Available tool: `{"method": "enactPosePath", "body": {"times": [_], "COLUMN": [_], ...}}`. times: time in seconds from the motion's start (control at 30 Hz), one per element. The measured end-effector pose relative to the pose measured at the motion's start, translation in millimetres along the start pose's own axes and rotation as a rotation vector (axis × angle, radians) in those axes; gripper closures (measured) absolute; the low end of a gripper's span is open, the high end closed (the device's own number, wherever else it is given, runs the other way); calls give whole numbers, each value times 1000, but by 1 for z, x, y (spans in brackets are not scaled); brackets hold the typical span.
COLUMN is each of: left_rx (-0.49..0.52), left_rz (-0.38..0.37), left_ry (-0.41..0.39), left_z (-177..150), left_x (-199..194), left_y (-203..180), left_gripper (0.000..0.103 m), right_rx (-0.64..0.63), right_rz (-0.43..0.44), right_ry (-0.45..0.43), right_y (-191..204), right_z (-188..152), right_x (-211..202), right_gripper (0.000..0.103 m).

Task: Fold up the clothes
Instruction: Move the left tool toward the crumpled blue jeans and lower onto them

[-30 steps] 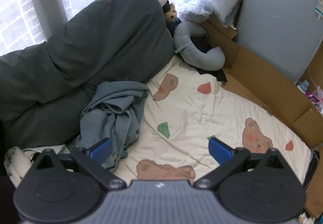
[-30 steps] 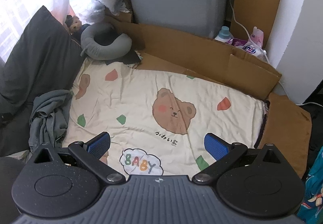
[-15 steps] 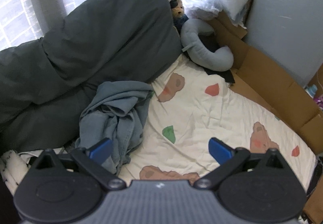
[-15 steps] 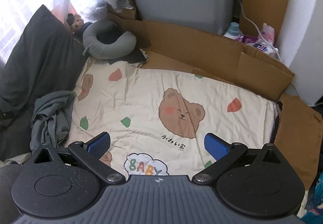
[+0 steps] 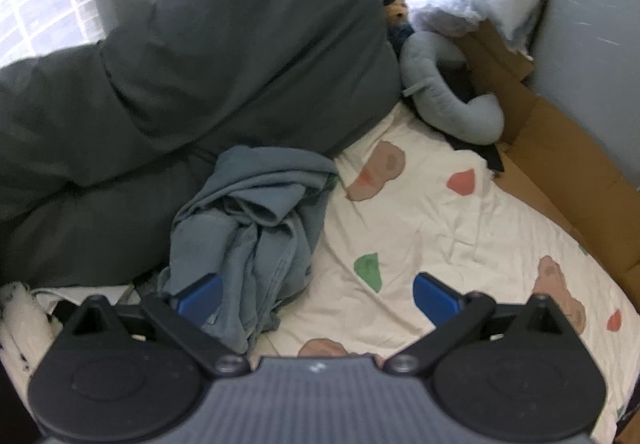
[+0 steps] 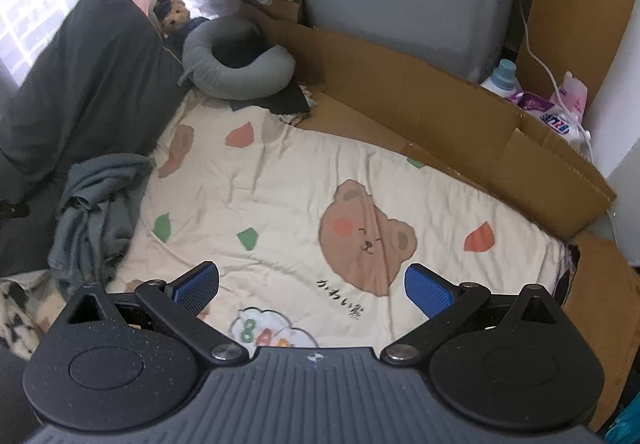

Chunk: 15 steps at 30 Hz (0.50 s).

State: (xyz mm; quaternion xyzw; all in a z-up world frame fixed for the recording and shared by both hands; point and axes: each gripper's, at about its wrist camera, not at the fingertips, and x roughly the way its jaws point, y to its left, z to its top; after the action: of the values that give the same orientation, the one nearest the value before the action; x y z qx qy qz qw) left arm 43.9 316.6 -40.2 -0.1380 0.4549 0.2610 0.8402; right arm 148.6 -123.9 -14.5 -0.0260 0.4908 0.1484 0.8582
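Hand-held gripper, left [image 5: 316, 294] and right [image 6: 312, 284]: both spread wide, empty. Garment [image 5: 252, 220] crumpled at bed's [image 5: 440, 220] left edge against dark pillows [image 5: 200, 76]. Nothing folded yet; grasping, spreading, folding all left.

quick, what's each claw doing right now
Left claw: open, holding nothing, over the grey-blue garment.
Right claw: open, holding nothing, over the bear blanket.
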Motion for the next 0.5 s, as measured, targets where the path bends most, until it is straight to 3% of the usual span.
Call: {"method": "enactPosePath", "body": {"times": [0.17,0.5], "left_rx": [-33,-39], "left_rz": [24,80], "left_ry": [5,19], "left_z": [-9,-22], "left_x": [16,53], "left_y": [10,16], "left_gripper": [1,1], "right_rx": [-10,-59], "right_rz": [14,29], "right_ry": [19,-23], "right_y": [-6,-14], "right_z": [8,8], "right_x": [27,64], "right_gripper": [1,1]}}
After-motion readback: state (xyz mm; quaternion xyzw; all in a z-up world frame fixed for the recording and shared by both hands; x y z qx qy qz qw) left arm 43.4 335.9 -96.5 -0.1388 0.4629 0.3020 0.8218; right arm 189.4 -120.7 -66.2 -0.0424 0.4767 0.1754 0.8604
